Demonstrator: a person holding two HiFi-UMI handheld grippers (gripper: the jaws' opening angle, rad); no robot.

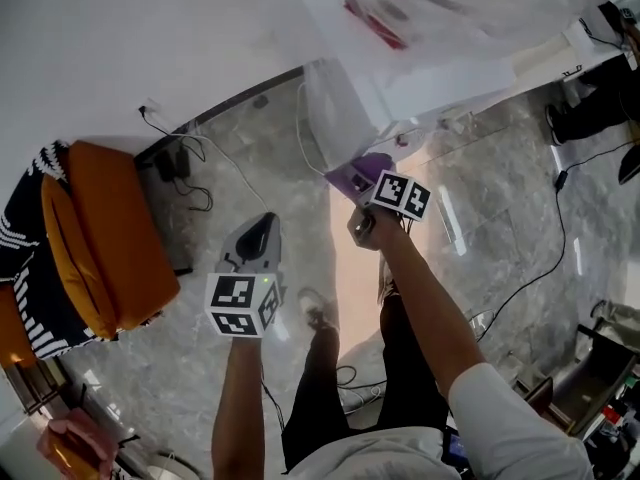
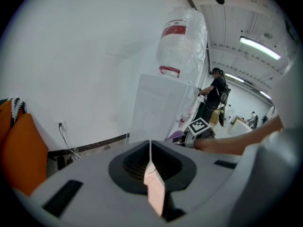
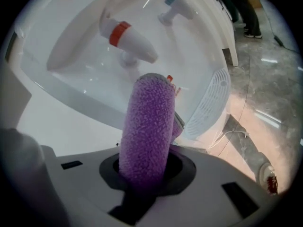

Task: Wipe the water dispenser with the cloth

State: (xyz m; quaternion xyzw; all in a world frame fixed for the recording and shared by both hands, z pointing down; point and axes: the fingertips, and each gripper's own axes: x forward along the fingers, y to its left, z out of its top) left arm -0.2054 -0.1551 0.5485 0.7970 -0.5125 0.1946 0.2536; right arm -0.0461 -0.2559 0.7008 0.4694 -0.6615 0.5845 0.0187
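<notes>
Bottle (image 2: 182,37) tops the water dispenser (image 2: 158,108) ahead of the left gripper (image 2: 150,162), whose jaws meet, empty. Right gripper (image 3: 150,126) clamps the purple cloth (image 3: 144,103).

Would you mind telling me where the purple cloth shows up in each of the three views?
Head view: the cloth is just above centre, at the water dispenser.
Left gripper view: a small purple patch right of centre.
Right gripper view: it fills the centre, upright.
Shared landmark: the white water dispenser.

orange chair (image 1: 98,236), black power adapter (image 1: 168,161), marbled floor (image 1: 500,243)
</notes>
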